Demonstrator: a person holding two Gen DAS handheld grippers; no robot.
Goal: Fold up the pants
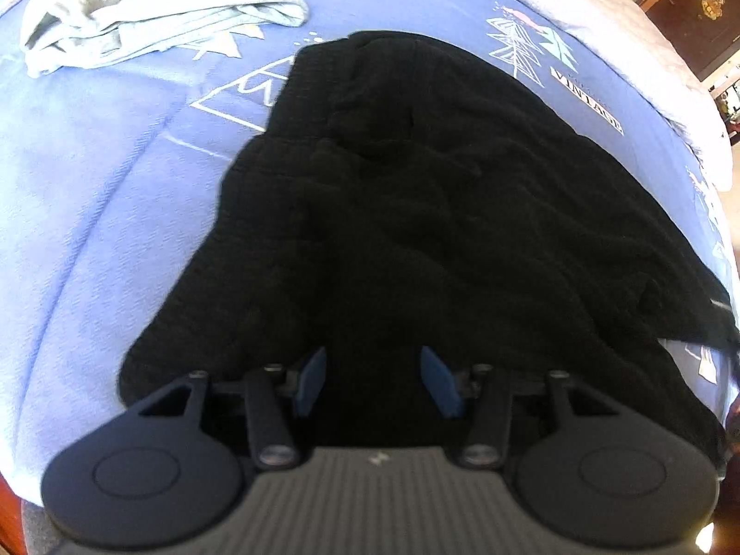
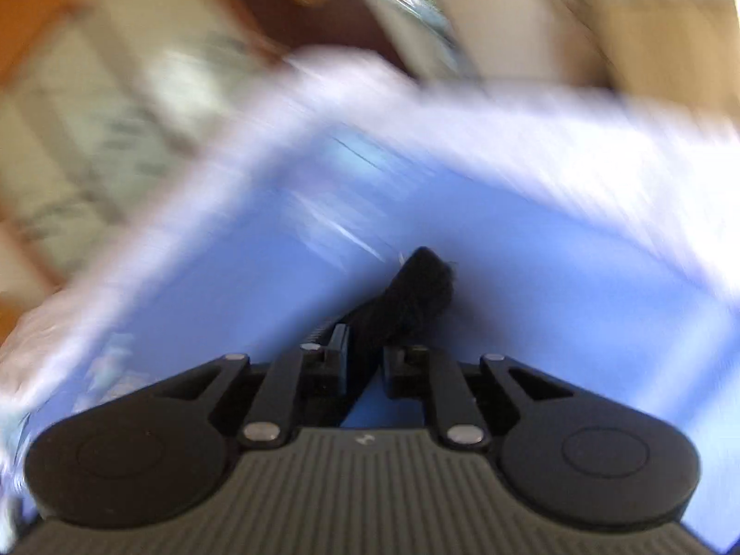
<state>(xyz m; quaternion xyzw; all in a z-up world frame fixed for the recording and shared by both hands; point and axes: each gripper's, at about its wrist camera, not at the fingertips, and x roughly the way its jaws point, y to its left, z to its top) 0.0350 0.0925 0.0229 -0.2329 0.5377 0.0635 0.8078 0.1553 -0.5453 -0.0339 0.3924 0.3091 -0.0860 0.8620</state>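
Pants (image 1: 416, 212) fold cleanly if right gripper (image 2: 365, 360), clamped on black cloth, pulls taut while left gripper (image 1: 373, 381) stays apart.

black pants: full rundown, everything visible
The black pants are dark knit-looking fabric, details mostly lost in the dark. They lie rumpled and spread in a loose heap on the blue printed bedspread, apart from the pale folded garment at the far left. The left gripper is over the near edge, blue pads apart. In the blurred right wrist view, the right gripper pinches a bunched tuft.
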